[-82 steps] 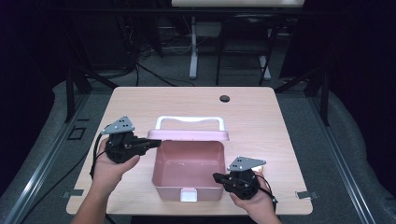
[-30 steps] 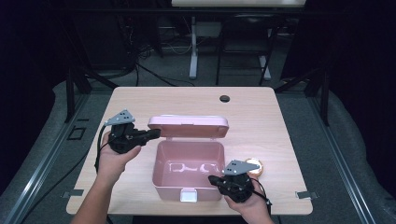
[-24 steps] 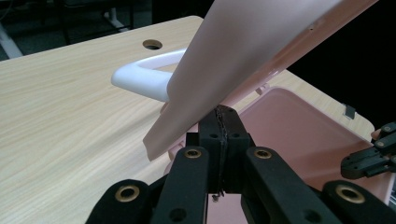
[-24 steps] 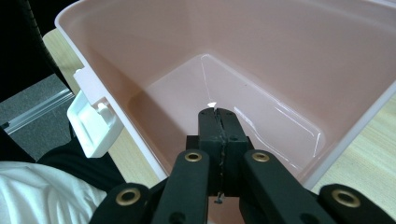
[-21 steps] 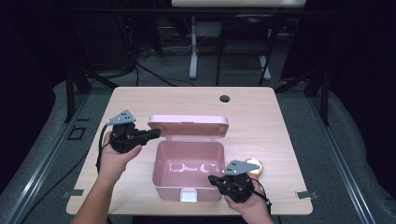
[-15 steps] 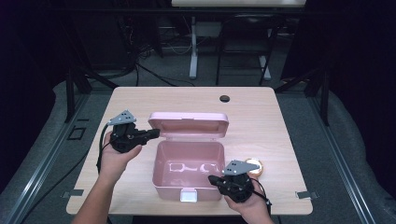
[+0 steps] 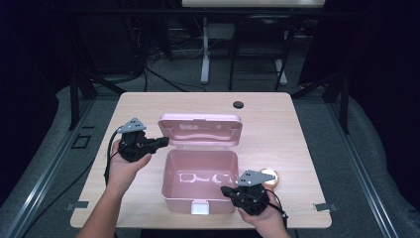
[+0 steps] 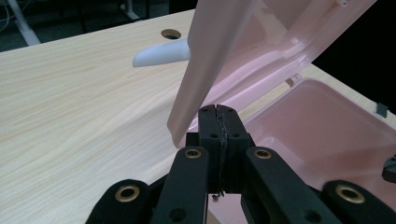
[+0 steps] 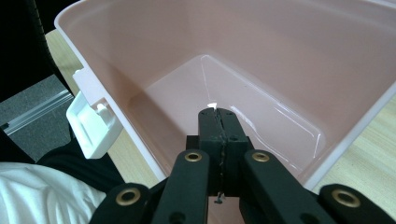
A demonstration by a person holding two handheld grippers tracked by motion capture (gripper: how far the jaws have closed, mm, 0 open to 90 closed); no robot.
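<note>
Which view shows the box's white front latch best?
The right gripper view: the white latch hangs close and sharp on the pink box wall. The high view shows it small at the front edge.

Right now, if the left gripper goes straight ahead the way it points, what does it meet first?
Most likely the raised pink lid: the shut left gripper points at the lid's near edge, seemingly just below its rim. Whether they already touch is unclear.
</note>
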